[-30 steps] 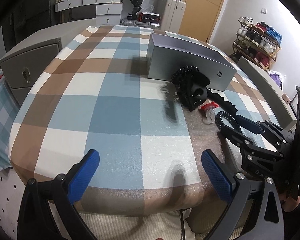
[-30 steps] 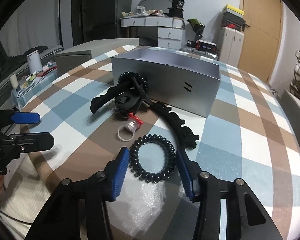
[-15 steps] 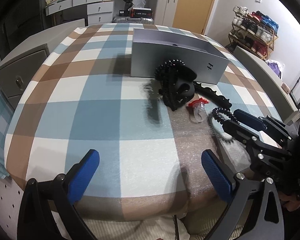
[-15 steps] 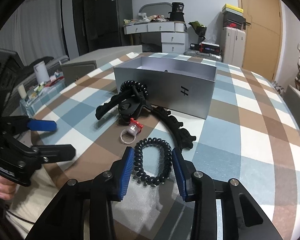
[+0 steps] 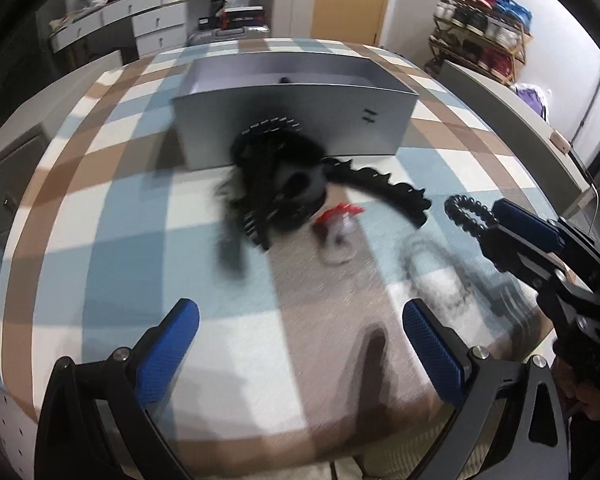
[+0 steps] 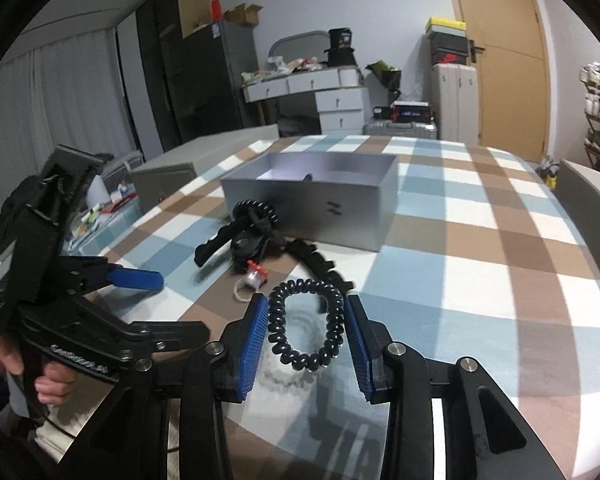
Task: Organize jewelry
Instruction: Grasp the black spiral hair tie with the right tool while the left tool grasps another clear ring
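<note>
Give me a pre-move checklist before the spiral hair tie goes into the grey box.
1. Black spiral hair tie clamped between the right gripper fingers: ok.
2. Tie lifted off the checked tablecloth, its shadow beneath it: ok.
3. Grey box open at the top: ok.
4. Room left inside the box: cannot tell; one dark item shows.
5. Left gripper empty, fingers apart: ok.
6. Black clip pile lying before the box, in the path: not ok.
</note>
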Tool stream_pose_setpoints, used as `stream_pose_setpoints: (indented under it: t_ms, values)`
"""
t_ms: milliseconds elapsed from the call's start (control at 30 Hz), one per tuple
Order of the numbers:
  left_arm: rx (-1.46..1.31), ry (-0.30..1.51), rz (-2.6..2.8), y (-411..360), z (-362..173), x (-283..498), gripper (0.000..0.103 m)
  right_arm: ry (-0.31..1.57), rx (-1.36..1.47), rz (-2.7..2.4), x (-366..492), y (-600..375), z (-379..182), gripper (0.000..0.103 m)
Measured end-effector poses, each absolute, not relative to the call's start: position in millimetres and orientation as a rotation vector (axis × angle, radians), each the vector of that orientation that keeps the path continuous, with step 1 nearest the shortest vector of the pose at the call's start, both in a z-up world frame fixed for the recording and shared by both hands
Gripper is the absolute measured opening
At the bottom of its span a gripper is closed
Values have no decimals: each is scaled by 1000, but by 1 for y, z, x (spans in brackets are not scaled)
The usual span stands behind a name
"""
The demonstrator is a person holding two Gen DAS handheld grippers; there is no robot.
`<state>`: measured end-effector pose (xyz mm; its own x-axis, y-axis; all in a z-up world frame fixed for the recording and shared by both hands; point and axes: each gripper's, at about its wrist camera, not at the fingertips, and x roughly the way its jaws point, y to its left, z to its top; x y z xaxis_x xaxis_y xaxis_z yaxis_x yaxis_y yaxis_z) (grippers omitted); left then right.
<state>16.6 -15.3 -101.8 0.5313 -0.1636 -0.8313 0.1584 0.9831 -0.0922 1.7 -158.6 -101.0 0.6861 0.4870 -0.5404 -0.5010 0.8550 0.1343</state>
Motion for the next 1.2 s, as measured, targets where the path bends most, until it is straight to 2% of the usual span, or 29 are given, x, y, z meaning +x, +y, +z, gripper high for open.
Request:
stream_pose_setpoints:
  t_ms: [167, 467, 533, 567, 600, 700, 833, 900, 967, 1200]
  values:
    - [-13, 1006, -226, -26, -103, 28, 99, 574, -9, 534, -5, -172, -100, 38]
    - [4, 1022, -200, -32, -103, 43, 81, 559, 25, 524, -8, -187, -103, 38]
    - [29, 1013, -185, -34, -103, 43, 72, 559, 36, 523, -7, -190, -104, 38]
    - [53, 1009, -179, -36, -104, 42, 62, 560, 41, 524, -6, -191, -104, 38]
    - [83, 1004, -174, -38, -104, 41, 57, 560, 44, 525, -5, -192, -105, 38]
    - [104, 1000, -193, -41, -103, 38, 45, 560, 52, 529, -5, -194, -106, 38]
    - [99, 1011, -187, -41, -102, 40, 41, 572, 69, 521, -2, -196, -109, 38]
    - [106, 1013, -194, -43, -101, 39, 26, 581, 75, 515, -1, -197, -110, 38]
    - [109, 1017, -202, -45, -100, 39, 16, 576, 72, 514, -3, -197, -108, 38]
    - [89, 1026, -227, -45, -98, 40, 15, 548, 45, 551, -11, -188, -103, 38]
